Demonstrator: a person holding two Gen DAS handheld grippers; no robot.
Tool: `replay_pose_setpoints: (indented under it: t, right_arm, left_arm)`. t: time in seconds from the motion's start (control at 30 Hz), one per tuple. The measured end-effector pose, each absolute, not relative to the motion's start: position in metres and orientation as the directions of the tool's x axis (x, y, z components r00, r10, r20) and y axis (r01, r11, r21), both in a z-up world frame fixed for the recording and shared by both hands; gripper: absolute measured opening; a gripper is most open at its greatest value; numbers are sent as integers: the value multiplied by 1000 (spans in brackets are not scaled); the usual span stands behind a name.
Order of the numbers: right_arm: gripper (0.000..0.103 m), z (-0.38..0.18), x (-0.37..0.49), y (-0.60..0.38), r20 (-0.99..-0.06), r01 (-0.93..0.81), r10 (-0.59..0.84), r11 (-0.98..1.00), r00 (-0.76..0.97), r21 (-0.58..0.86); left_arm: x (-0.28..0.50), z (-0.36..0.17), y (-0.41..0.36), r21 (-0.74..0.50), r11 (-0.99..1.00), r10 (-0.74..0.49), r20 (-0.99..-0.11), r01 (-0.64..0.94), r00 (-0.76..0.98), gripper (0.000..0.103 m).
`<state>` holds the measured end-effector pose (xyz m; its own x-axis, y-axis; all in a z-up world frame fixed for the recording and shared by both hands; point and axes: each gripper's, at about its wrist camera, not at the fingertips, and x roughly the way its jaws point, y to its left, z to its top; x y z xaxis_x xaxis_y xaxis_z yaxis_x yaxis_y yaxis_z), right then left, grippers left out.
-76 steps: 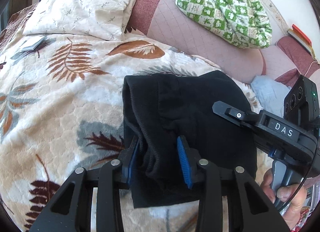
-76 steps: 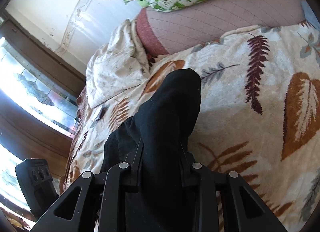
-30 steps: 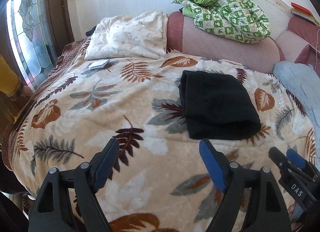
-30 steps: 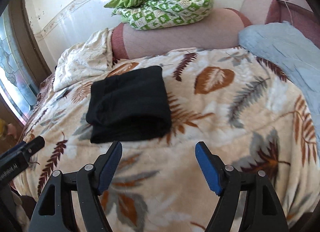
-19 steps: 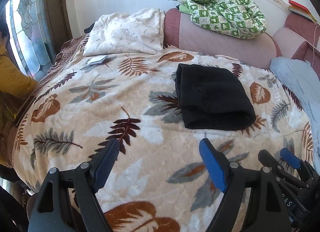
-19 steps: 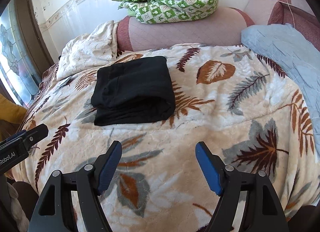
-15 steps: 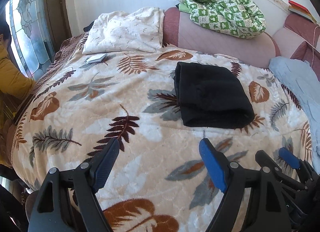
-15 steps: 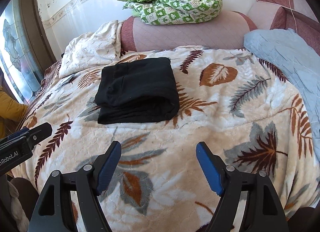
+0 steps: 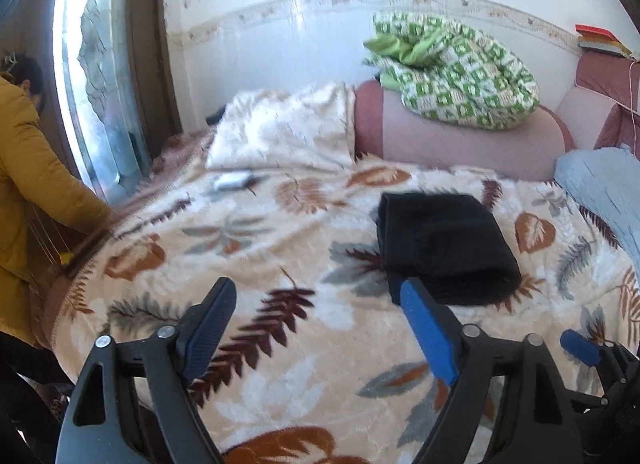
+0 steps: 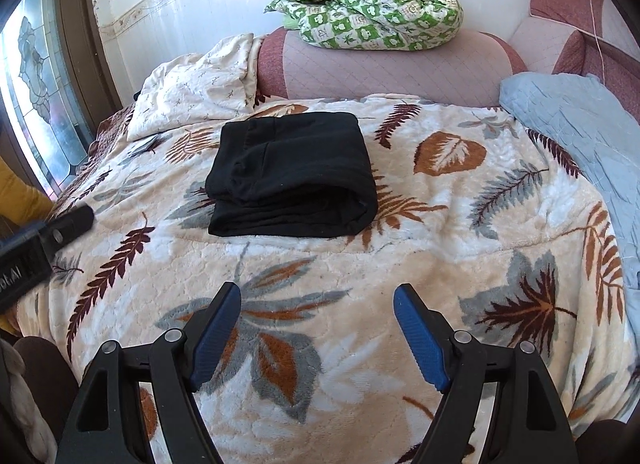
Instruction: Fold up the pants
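Note:
The black pants (image 9: 444,244) lie folded into a compact rectangle on the leaf-patterned blanket (image 9: 280,264), free of both grippers. They also show in the right wrist view (image 10: 292,176). My left gripper (image 9: 316,296) is open and empty, held back over the near part of the bed, left of the pants. My right gripper (image 10: 318,300) is open and empty, well short of the pants. The left gripper's body (image 10: 36,240) shows at the left edge of the right wrist view.
A white pillow (image 9: 284,132) and a green checked quilt (image 9: 452,72) lie at the pink headboard (image 10: 392,64). A light blue cover (image 10: 580,128) lies at the right. A person in a yellow jacket (image 9: 28,168) stands by the window at left.
Both grippers let go of the pants, opened and drew back from the bed. In the last half second the left view rose and turned slightly left; the person in yellow came further into view.

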<state>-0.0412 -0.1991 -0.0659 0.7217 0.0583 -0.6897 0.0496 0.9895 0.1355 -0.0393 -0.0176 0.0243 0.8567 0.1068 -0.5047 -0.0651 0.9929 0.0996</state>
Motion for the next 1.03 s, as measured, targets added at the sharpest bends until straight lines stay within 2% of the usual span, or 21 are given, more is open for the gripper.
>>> replay_pose_setpoints:
  t: [0.03, 0.1, 0.17, 0.23, 0.33, 0.5, 0.73, 1.03]
  right_arm:
    - [83, -65, -41, -197, -688, 43, 61, 990, 723, 134]
    - [83, -62, -39, -194, -683, 27, 70, 991, 727, 130]
    - [83, -59, -35, -191, -680, 10, 85, 991, 728, 135]
    - [84, -56, -31, -189, -676, -3, 96, 990, 730, 138]
    - [84, -54, -26, -186, -678, -20, 107, 991, 727, 135]
    - [84, -57, -19, -178, -690, -28, 92, 994, 718, 103]
    - [84, -72, -14, -165, -717, -50, 94, 995, 691, 83]
    - [84, -81, -7, -166, -735, -34, 68, 998, 675, 61]
  left_arm:
    - [-45, 30, -19, 110, 991, 121, -466, -78, 877, 103]
    - [-51, 38, -21, 111, 990, 122, -411, -83, 904, 103]
    - [-48, 42, -22, 105, 993, 91, -408, -52, 909, 103]
    - [-39, 41, -22, 95, 995, 50, -456, -7, 889, 103]
    - [-24, 32, -16, 3, 999, -30, -555, 38, 831, 103]
    - [-5, 0, -6, -53, 999, -39, -683, 4, 729, 103]
    - [4, -23, -4, -57, 998, -40, -742, -2, 669, 103]
    - [11, -33, -8, -41, 999, -39, -763, 12, 645, 103]
